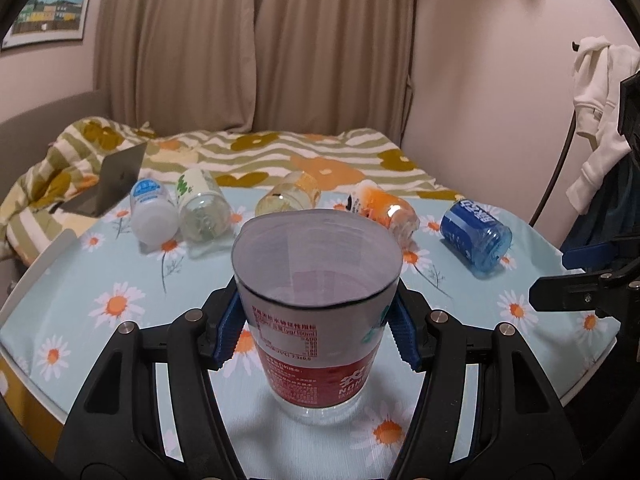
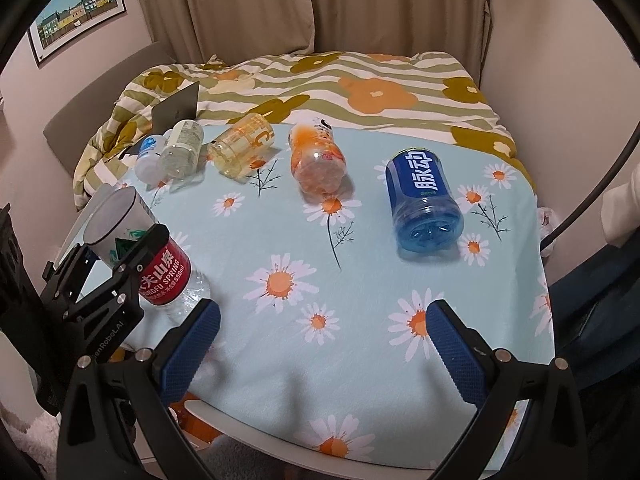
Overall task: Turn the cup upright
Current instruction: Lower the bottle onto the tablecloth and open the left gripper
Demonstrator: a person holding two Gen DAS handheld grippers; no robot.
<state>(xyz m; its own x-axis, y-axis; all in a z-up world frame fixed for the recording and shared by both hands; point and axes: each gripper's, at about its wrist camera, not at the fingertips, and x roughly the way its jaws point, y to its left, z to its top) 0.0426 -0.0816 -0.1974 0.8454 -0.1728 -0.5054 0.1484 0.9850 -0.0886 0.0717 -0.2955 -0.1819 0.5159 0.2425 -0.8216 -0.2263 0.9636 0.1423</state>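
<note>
- Two blue pads (image 1: 229, 330) of the left gripper (image 1: 316, 330) pressed on the sides of the cup (image 1: 316, 300), one on each side, so the fingers held it tight.
- The cup sat between those fingers with its open mouth up and its clear bottom down on the flowered cloth (image 1: 120, 280).
- Its top part was white and its lower part had a red label.
- From the right camera, the same cup (image 2: 136, 252) looked tilted, off to the left of the right fingers, with the left gripper (image 2: 116, 264) around it.
- The right gripper (image 2: 322, 344) had its fingers spread wide with nothing between them, only the cloth (image 2: 320, 360) below.
- Past the left fingers, five bottles lay on their sides in a row.
- They were a bottle with a blue label (image 1: 152, 210), a bottle with a green label (image 1: 202, 208), a yellow bottle (image 1: 288, 198), an orange bottle (image 1: 384, 210) and a blue bottle (image 1: 476, 234).
- The blue bottle (image 2: 426, 200) lay ahead of the right fingers, a bit to the right.
- The orange bottle (image 2: 318, 160) lay far ahead, between the two right fingers.
</note>
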